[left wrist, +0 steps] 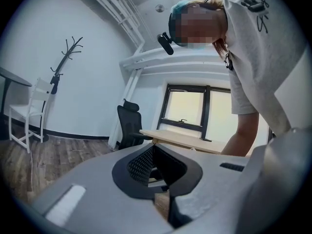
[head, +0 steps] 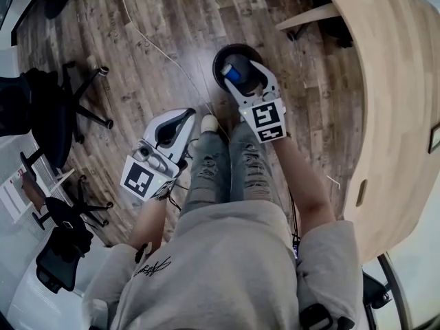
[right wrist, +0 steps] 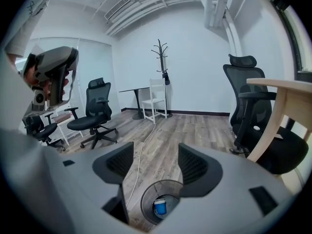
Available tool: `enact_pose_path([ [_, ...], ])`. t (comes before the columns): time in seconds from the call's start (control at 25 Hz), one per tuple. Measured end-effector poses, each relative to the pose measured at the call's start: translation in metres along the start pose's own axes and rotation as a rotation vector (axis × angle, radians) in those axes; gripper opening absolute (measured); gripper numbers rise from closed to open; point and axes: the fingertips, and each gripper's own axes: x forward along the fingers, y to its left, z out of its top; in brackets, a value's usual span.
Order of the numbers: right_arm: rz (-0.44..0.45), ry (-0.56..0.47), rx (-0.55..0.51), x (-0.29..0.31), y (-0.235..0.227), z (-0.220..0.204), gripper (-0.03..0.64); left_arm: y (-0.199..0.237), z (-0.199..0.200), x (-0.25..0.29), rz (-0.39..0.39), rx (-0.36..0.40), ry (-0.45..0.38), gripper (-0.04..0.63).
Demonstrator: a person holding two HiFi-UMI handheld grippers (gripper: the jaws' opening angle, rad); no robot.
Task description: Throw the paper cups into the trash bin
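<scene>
You're standing on a plank floor (head: 158, 26), shoe (head: 209, 123) planted on the boards. The bin (head: 237, 47) is sitting on it just ahead of your feet. A cable (right wrist: 139, 165) is trailing past it. A chair (head: 62, 108) is standing to the left and a desk (head: 392, 81) to the right.

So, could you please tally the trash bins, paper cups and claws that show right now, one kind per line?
Trash bin: 1
Paper cup: 1, blue, lying inside it
Claws: 2, the left claw shut, the right claw open and empty
Total: 4
</scene>
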Motion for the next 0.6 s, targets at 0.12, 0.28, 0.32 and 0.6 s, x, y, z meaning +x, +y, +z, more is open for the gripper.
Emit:
enact_pose_path([
  [0.12, 0.003, -0.025, -0.002, -0.011, 0.000, 0.018, 0.290, -0.003, 0.009, 0.000, 0.005, 0.010, -0.001, 0.005],
  [0.28, -0.001, -0.062, 0.004, -0.024, -0.001, 0.041, 0.290, -0.008, 0.023, 0.002, 0.006, 0.019, -0.008, 0.005],
  [0.32, -0.003, -0.070, 0.005, -0.027, -0.001, 0.046, 0.290, -0.010, 0.027, 0.002, 0.004, 0.022, -0.012, 0.005],
  [0.6, 0.002, -0.119, 0.001, -0.046, 0.004, 0.081, 0.290, -0.020, 0.054, 0.003, -0.010, 0.052, -0.031, 0.005],
])
